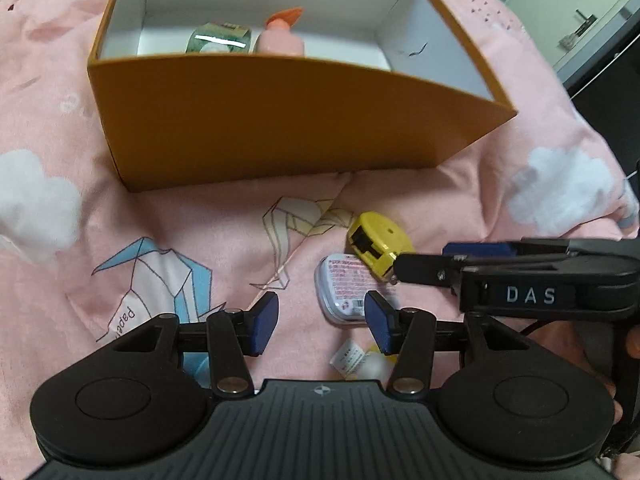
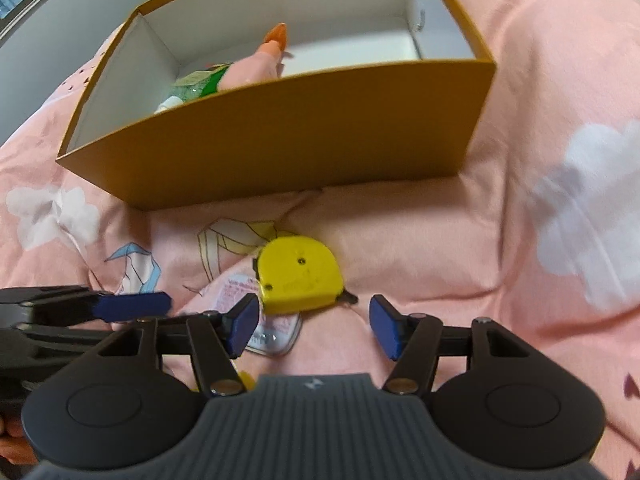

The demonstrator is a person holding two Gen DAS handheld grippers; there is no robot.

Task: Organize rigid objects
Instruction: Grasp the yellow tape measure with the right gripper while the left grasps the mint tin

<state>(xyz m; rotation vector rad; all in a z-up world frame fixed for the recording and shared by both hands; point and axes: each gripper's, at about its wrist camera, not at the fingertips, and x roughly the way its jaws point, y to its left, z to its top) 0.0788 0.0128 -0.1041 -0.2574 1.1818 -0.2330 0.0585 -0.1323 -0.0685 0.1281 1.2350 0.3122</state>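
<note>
Flanking the yellow tape measure (image 2: 299,276) and white case (image 1: 347,292), both claws (image 1: 322,322) (image 2: 312,330) released, orange box (image 1: 280,120) beyond

Left gripper (image 1: 322,322): tilted steeply down, jaws apart, nothing between the blue pads (image 1: 264,322). Both black finger links symmetric, spread about halfway.

Right gripper (image 2: 310,326): also tilted steeply down, jaws apart, blue pads (image 2: 244,326) clear of any grip. In the left wrist view it enters from the right edge, side-on, its fingers (image 1: 424,270) pointing left, tips just ahead of the left gripper's right pad.

In the right wrist view, the left gripper comes in from the left edge, one blue pad (image 2: 134,306) showing. A bit of a hand (image 1: 632,344) shows behind the right gripper's body.
</note>
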